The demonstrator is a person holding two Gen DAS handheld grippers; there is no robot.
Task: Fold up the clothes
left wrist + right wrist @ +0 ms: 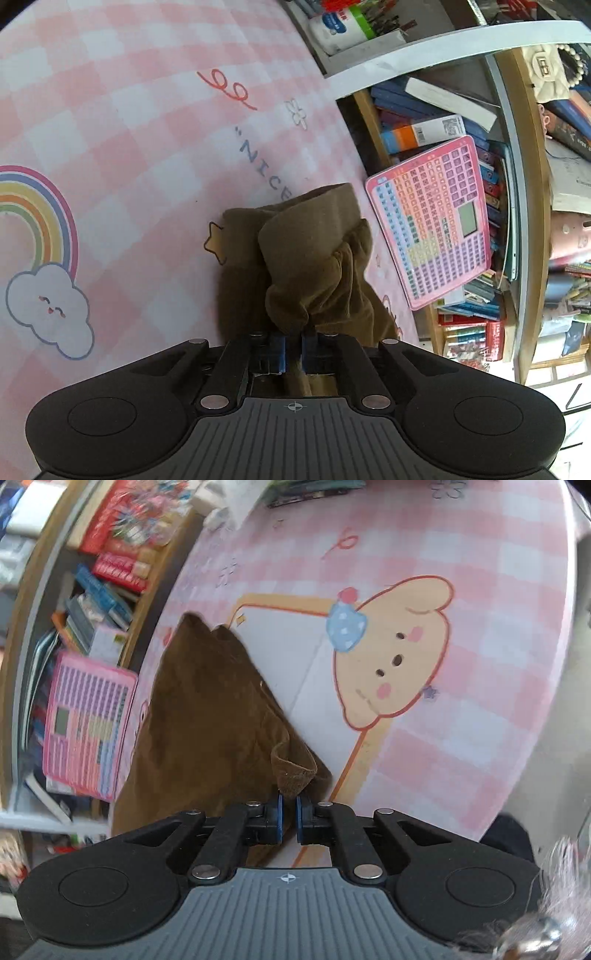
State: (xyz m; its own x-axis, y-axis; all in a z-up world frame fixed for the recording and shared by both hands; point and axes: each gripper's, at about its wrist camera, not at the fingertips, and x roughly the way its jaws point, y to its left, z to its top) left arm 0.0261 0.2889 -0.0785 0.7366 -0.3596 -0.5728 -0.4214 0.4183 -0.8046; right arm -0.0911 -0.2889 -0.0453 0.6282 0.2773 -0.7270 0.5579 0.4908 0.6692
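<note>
Over the pink checked mat [147, 110], left gripper [293, 345] and right gripper [289, 814] each pinching brown garment [207, 716].

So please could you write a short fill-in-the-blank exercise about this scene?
1. Both grippers, left gripper and right gripper, are shut on the soft ____ fabric garment.
2. The pink checked table mat shows a rainbow above a white ____.
3. The pink keyboard-like toy tablet leans against a shelf of ____.

Answers: brown; cloud; books
</note>
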